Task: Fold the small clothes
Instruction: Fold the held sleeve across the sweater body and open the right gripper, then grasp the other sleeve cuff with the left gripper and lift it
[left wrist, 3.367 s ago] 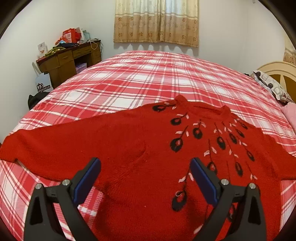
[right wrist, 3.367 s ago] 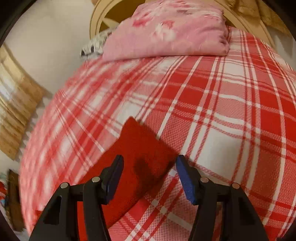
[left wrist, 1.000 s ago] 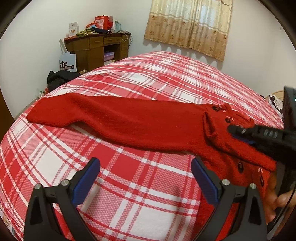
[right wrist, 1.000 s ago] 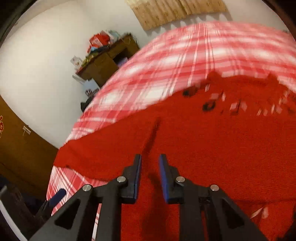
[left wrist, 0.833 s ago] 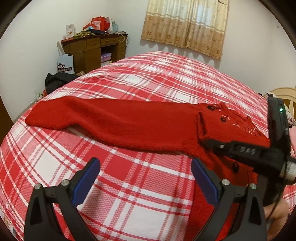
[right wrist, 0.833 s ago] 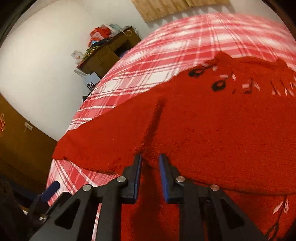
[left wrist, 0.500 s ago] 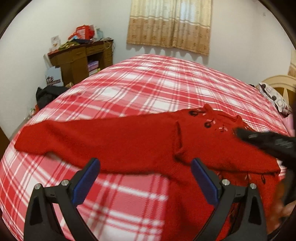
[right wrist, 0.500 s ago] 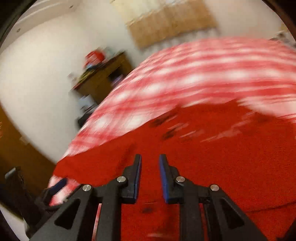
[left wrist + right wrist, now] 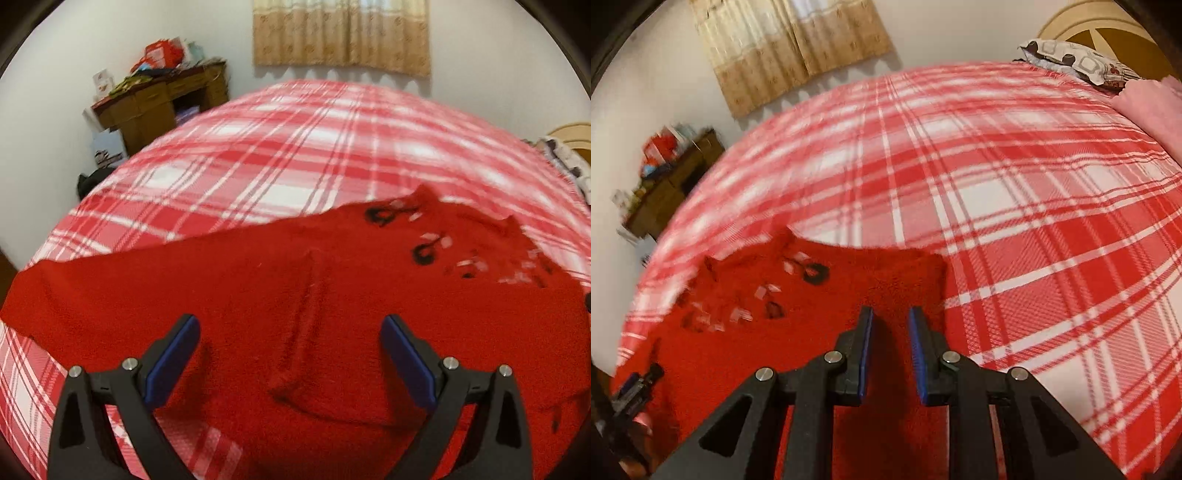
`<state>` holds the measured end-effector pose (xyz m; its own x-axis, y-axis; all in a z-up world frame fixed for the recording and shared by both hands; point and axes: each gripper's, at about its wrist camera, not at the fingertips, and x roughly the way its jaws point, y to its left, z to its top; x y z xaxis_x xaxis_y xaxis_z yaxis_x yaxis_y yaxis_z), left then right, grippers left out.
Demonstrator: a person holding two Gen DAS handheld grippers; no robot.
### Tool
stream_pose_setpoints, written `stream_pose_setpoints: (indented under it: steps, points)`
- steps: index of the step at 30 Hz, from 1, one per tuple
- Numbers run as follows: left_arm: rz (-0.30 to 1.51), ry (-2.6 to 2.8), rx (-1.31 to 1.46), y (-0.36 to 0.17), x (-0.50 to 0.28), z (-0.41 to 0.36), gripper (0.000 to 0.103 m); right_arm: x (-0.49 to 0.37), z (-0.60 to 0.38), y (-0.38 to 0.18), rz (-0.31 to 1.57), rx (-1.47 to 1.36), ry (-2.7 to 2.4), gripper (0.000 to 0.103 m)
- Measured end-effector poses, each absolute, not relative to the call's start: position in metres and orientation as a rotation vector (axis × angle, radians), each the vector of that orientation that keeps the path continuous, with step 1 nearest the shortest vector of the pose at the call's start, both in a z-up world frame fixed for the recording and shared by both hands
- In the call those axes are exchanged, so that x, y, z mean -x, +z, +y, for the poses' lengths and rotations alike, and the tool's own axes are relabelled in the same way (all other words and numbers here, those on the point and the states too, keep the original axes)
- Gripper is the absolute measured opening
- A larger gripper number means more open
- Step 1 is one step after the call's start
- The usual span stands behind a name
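Red knit sweater (image 9: pixel 295 302) lies on the plaid bedspread (image 9: pixel 314 155), at the near side of the bed. In the left wrist view one sleeve (image 9: pixel 74 295) runs out flat toward 9 o'clock, the black-and-white embroidery (image 9: pixel 424 251) sits toward 2 o'clock, and a folded layer forms a ridge down the middle of the cloth between the fingers.

Left gripper (image 9: pixel 291 354): jaws spread wide, nothing between the blue pads; it hangs above the sweater, and contact cannot be judged.

Right gripper (image 9: pixel 891 354): jaws drawn close with a narrow gap. Red knit fills the gap in the picture, but whether the pads pinch it or merely hang over it cannot be told. In this view a straight folded edge (image 9: pixel 942 280) of the sweater ends toward 1 o'clock of the fingertips, with bare plaid beyond it toward 3 o'clock. The left gripper's tip shows at 8 o'clock, blurred.

Background: desk (image 9: pixel 155 103) with clutter at 10 o'clock, curtain (image 9: pixel 343 33) at 12 o'clock, pillow (image 9: pixel 1078 62) and pink blanket (image 9: pixel 1152 107) toward 2 o'clock in the right view.
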<state>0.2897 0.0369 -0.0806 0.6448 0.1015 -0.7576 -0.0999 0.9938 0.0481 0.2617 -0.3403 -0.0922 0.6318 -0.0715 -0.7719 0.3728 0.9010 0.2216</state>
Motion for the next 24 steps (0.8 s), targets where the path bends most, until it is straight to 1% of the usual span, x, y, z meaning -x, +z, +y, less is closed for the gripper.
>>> stream_pose_setpoints:
  steps: [3, 7, 11, 16, 18, 20, 24]
  points:
    - [0.882, 0.102, 0.044, -0.088, -0.291, 0.043, 0.103, -0.265, -0.335, -0.1, 0.814, -0.339, -0.289, 0.02]
    - [0.901, 0.086, 0.061, -0.092, -0.294, 0.044, 0.103, -0.27, -0.33, -0.098, 0.825, -0.287, -0.316, 0.02]
    - [0.896, 0.08, 0.074, -0.092, -0.291, 0.045, 0.103, -0.244, -0.303, -0.075, 0.772, -0.265, -0.293, 0.02]
    - [0.895, 0.079, 0.076, -0.092, -0.292, 0.045, 0.103, -0.222, -0.27, -0.064, 0.749, -0.233, -0.227, 0.02]
    - [0.894, 0.076, 0.082, -0.092, -0.293, 0.046, 0.103, -0.219, -0.258, -0.076, 0.765, -0.203, -0.226, 0.02]
    - [0.895, 0.072, 0.09, -0.092, -0.293, 0.048, 0.103, -0.222, -0.261, -0.093, 0.813, -0.24, -0.232, 0.02]
    - [0.91, 0.039, 0.065, -0.088, -0.28, 0.052, 0.103, -0.216, -0.266, -0.101, 0.786, -0.283, -0.211, 0.021]
